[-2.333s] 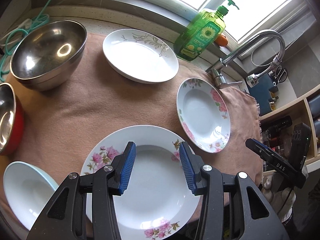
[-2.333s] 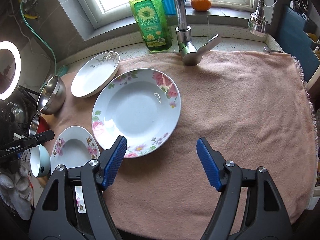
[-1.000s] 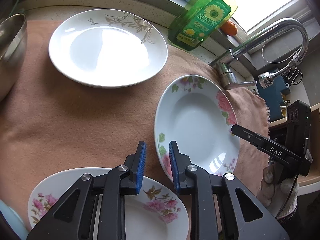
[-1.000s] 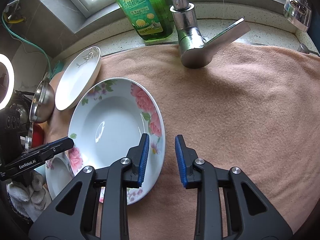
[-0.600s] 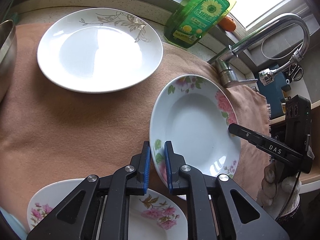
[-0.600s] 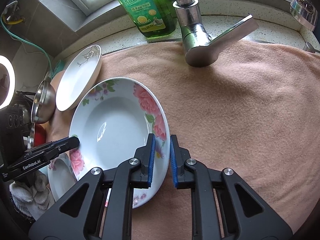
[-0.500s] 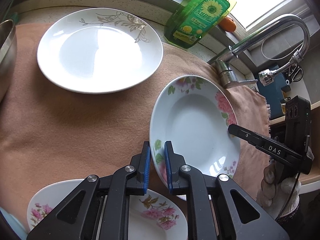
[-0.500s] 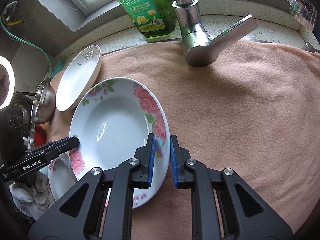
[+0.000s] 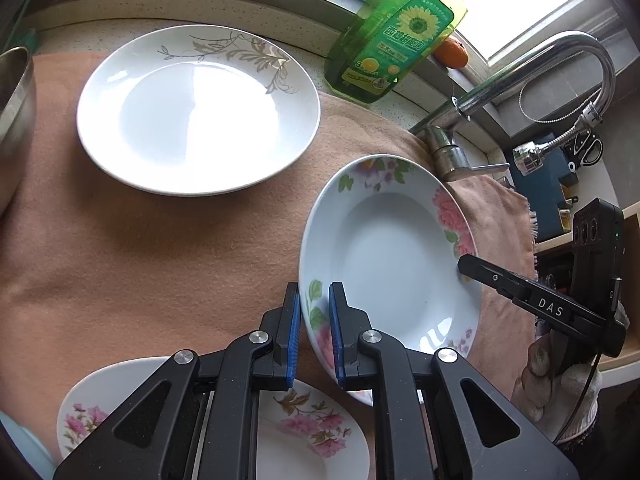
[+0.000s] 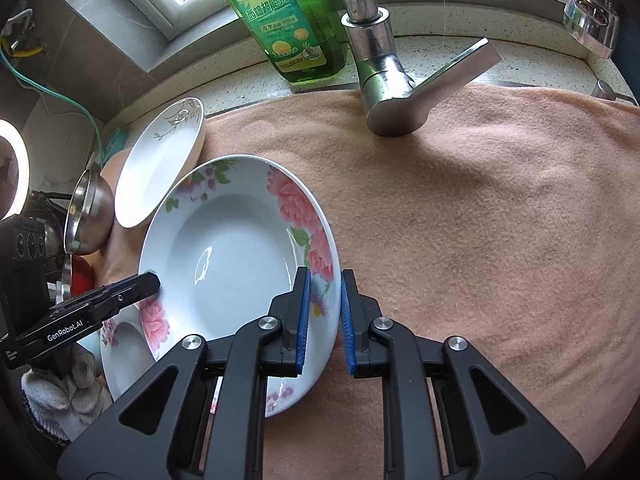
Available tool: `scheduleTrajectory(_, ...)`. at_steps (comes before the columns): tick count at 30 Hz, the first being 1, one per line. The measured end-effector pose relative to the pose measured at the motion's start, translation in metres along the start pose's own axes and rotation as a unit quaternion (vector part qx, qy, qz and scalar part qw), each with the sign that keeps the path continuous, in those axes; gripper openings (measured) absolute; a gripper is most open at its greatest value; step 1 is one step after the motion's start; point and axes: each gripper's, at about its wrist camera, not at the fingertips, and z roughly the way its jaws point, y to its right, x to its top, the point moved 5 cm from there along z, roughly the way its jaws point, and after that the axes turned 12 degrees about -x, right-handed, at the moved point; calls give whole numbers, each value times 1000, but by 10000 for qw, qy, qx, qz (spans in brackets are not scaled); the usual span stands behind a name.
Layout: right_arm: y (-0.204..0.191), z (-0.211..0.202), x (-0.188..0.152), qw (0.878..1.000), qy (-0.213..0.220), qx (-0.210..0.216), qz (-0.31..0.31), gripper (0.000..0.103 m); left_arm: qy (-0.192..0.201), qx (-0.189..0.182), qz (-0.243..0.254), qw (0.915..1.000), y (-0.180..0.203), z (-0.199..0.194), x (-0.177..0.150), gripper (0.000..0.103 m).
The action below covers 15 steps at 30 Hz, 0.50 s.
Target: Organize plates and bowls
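Left to right along the counter:

- Steel bowl (image 9: 14, 128) at the far left edge, on the peach cloth (image 9: 140, 248). Not touched.
- White plate with a grey leaf sprig (image 9: 198, 108), flat on the cloth, well apart from both tongs.
- Small pink-flowered plate (image 9: 312, 432) sits low in the left view, under your left tool and partly tucked beneath the big plate's near edge.
- Your left gripper (image 9: 314, 332) is clenched on the left rim of the big flowered plate (image 9: 392, 256): 1 blue pad under the rim, 1 on the inner slope.
- Big flowered plate lies mid-cloth, between your 2 hands, just in front of the tap (image 10: 384, 80) and the green soap bottle (image 10: 288, 20).
- Your right gripper (image 10: 324, 316) is clamped on the plate's opposite rim, pads on either side of the edge.

Key relation: the 2 grips sit across the plate from each other, so the line between your hands runs through its middle. Neither hand is nearer; the load looks evenly shared.

Judgement: the plate looks ready to lift, and the small flowered plate just beside it seems the likely stack mate. Raise both hands evenly or the glazed rim may slip.
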Motion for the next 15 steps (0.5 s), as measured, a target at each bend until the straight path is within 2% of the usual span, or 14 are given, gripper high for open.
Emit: scheduleTrajectory(15, -34, -34, -11, 9995, 173, 167, -222, 15, 257, -30, 11, 9997, -4, -45, -10, 12)
